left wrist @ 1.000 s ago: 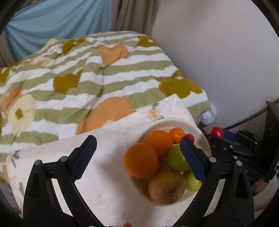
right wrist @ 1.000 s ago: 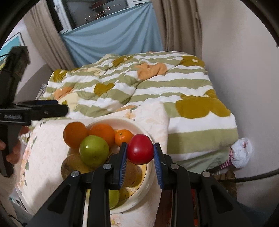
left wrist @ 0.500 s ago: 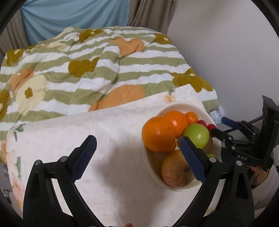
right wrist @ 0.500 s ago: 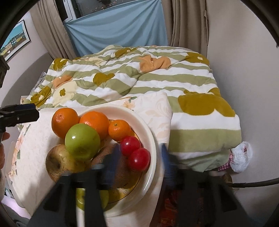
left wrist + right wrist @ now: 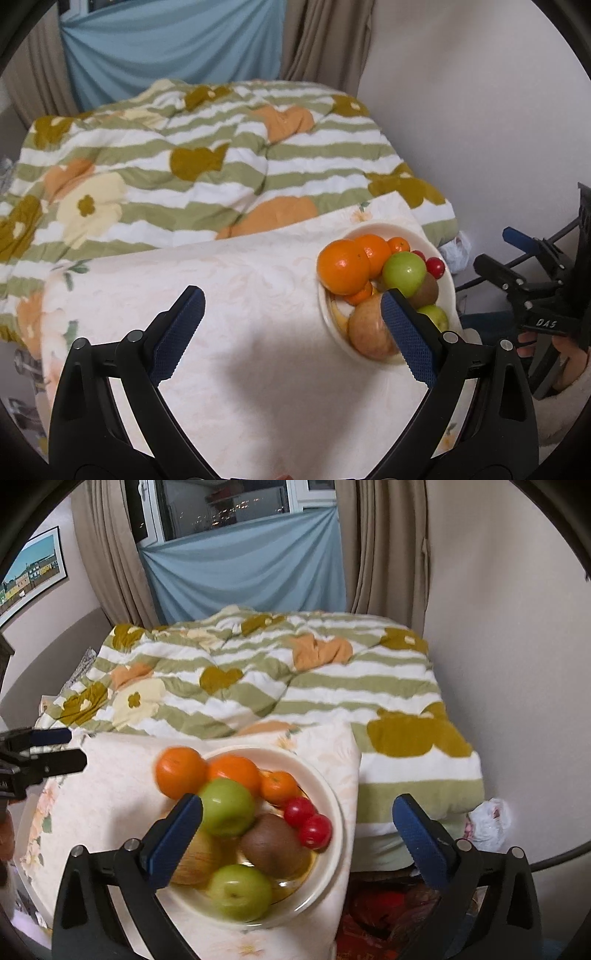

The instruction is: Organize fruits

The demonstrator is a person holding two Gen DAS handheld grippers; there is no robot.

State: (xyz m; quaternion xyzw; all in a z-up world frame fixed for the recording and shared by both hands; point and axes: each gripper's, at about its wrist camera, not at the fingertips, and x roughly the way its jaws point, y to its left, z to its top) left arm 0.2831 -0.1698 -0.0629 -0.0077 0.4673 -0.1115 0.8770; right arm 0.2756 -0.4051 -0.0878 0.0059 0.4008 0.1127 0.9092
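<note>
Cream porcelain — the bowl (image 5: 334, 812) sat near the right edge of the cloth-covered table (image 5: 240, 332), heaped with fruit: oranges (image 5: 181, 771), a green apple (image 5: 226, 806), a kiwi (image 5: 275, 845) and two small red fruits (image 5: 308, 823) lying at the bowl's right rim. The right tool (image 5: 297, 834) hung above the bowl with its jaws opening to their widest, nothing between the pads. The red fruit lay free below them. To finish this release well, the tool probably needed lifting straight clear of the heap, because the rounded pile looked ready to roll if nudged. The left tool (image 5: 291, 332) was spread wide too — empty, poised over bare cloth beside the bowl's left rim, touching nothing that could be seen.
</note>
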